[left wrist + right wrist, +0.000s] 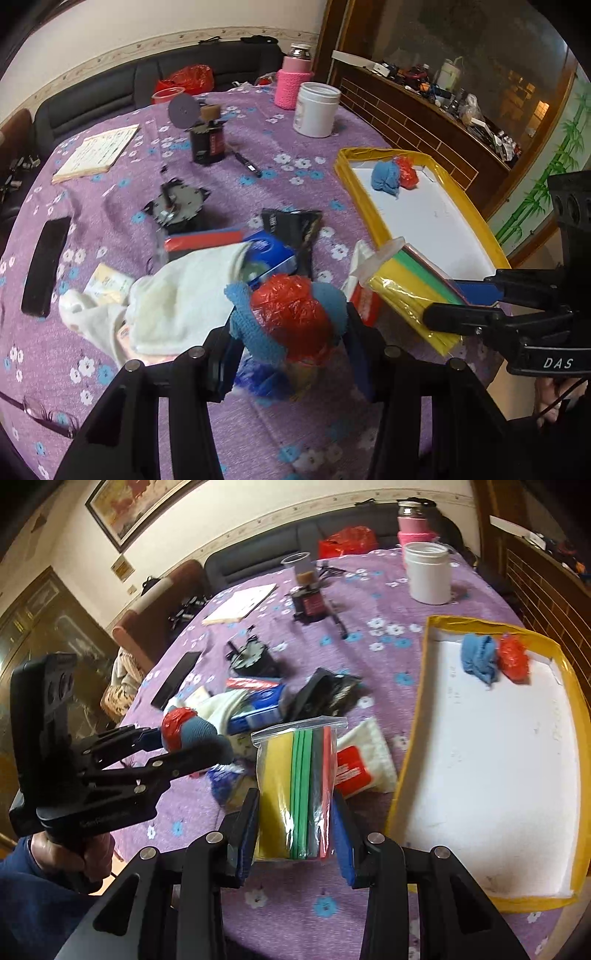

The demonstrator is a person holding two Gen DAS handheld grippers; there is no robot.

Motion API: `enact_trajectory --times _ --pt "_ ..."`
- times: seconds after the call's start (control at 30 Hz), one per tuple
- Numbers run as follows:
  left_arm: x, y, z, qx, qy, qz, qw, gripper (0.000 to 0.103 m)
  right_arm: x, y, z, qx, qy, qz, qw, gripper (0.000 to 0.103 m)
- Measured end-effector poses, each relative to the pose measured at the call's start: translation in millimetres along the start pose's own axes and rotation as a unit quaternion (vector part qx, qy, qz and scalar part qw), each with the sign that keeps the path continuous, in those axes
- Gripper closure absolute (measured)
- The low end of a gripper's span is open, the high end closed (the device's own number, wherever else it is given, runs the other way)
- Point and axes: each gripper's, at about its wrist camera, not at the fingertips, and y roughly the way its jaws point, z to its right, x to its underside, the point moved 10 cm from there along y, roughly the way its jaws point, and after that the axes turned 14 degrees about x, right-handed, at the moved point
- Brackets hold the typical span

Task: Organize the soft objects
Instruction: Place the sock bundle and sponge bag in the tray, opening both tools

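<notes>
1. The left gripper is clamping a soft bundle of red crinkled plastic wrapped in blue knitted cloth; its jaws are standing partly apart with the pads pressing on both sides of the bundle, which is hanging above the purple flowered tablecloth.
2. The right gripper is squeezing a clear zip bag of coloured foam sheets, yellow, green, dark and red, standing upright between the blue pads; the jaws are about as closed as the bag allows, and the bag is hanging clear of the cloth.
3. In the left wrist view the same bag is showing at the right, near the close end of the tray, with the right gripper reaching in from the right edge.
4. A yellow-rimmed tray with a white floor is lying at the right of the table; a second blue cloth and red plastic bundle is resting in its far corner.
5. A white towel is lying in the near-left clutter, partly over a blue packet.
6. A red-and-white pack is lying just beyond the held bag, between it and the tray.
7. A white jar and a pink knitted bottle are standing at the far side; a black phone is lying at the left.
8. A hand in a dark blue sleeve is gripping the left tool's handle.
</notes>
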Motion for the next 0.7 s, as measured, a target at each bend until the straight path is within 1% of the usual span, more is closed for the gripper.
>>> enact_trajectory --times 0.17,0.33,0.53,0.7 --pt "-9 16 22 0.009 0.018 -0.011 0.9997 0.054 0 -4 27 0.004 0.026 0.002 1.000 0.063" --pt "-19 38 48 0.026 0.038 -0.026 0.9986 0.054 2 -11 60 0.017 0.059 0.004 0.998 0.063" --pt "-37 72 80 0.049 0.059 -0.039 0.9963 0.054 9 -17 109 0.039 0.099 0.002 0.994 0.063" --pt "-52 108 100 0.071 0.058 -0.057 0.9942 0.054 7 -21 150 0.072 0.117 0.005 0.991 0.063"
